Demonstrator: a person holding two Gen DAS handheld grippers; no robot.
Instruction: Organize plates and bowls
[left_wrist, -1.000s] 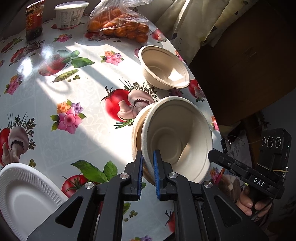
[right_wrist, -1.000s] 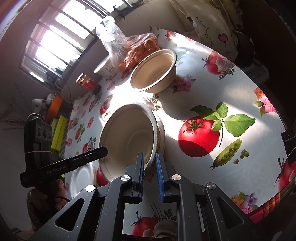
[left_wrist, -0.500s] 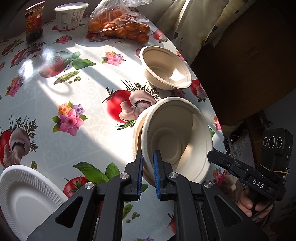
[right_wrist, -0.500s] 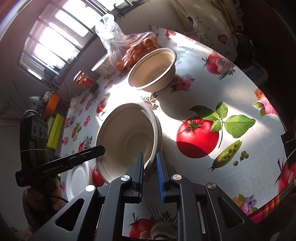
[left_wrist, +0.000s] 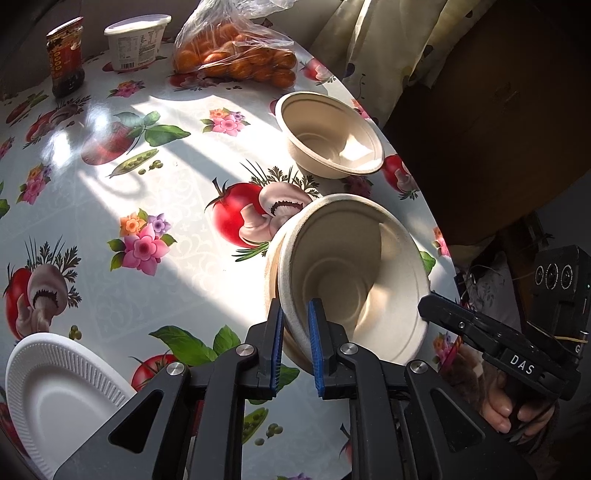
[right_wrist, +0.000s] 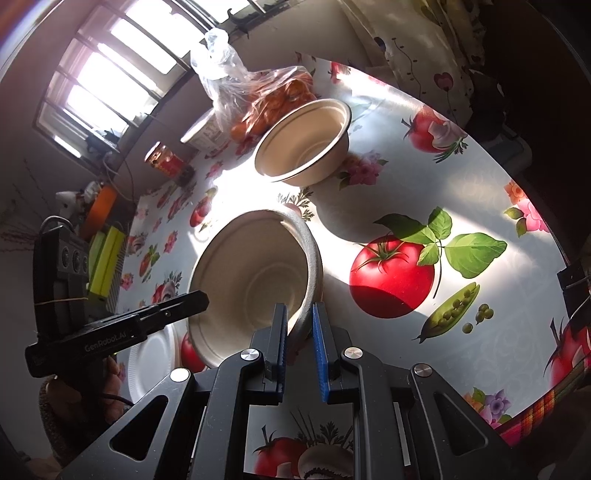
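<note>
Both grippers are on the same stack of two nested beige bowls (left_wrist: 351, 280), which is tipped up on its side above the tabletop (left_wrist: 110, 206). The left gripper (left_wrist: 295, 343) is clamped on the near rim, blue pads either side of the wall. The right gripper (right_wrist: 298, 343) straddles the rim on the opposite side, but its pads look a bit gapped there, so I can't tell if it's really pinching. A single beige bowl (left_wrist: 330, 136) sits upright on the tabletop straight ahead of the left gripper, beyond the stack, near the table edge. A white foam plate (left_wrist: 55, 391) lies flat to the lower left of the left gripper. Far ahead there's a bag of oranges (left_wrist: 236, 55), a white tub (left_wrist: 136, 40) and a jar (left_wrist: 65, 59)
</note>
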